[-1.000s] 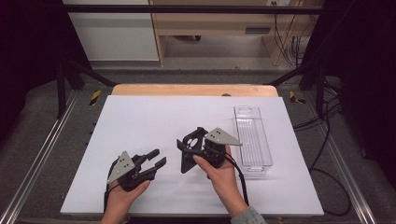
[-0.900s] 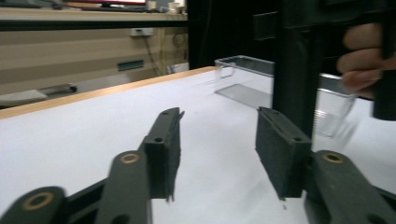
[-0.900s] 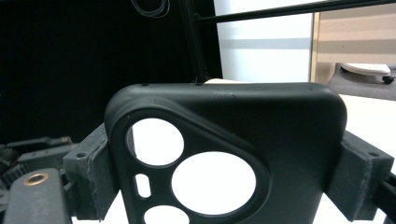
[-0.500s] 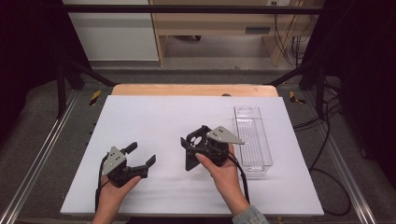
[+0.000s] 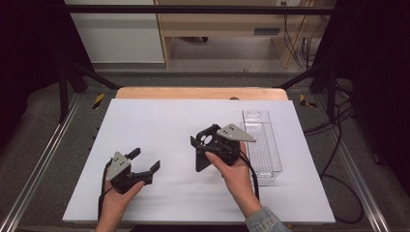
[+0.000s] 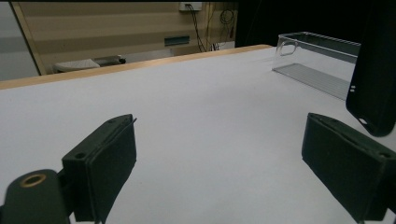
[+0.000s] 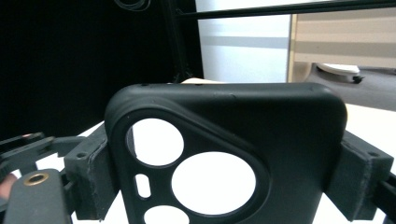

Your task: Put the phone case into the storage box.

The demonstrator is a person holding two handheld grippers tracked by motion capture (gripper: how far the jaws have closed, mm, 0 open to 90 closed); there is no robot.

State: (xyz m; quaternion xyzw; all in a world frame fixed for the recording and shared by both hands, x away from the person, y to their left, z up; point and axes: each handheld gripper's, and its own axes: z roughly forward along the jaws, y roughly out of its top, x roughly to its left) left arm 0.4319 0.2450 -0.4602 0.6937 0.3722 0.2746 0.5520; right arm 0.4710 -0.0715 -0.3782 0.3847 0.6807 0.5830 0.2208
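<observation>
A black phone case (image 5: 201, 160) with round camera cut-outs stands upright over the white table, and my right gripper (image 5: 212, 145) is shut on its two sides. In the right gripper view the case (image 7: 233, 126) spans the gap between both pads (image 7: 95, 179). My left gripper (image 5: 145, 159) sits low at the front left, a hand's width left of the case. Its jaws have just been opening and stand wide with nothing between them. The left gripper view has the open gripper (image 6: 219, 158) over bare table, with the case's edge (image 6: 373, 79) at the right.
A clear plastic tray (image 5: 262, 141) lies lengthwise just right of the right hand, also seen as the clear tray (image 6: 317, 65) in the left gripper view. The white tabletop (image 5: 159, 121) ends at a wooden far edge (image 5: 198, 93). Metal rails and cables flank the table.
My left gripper has drawn back to the left, away from the case, and its jaws have spread apart. The right gripper and the case have stayed put.
</observation>
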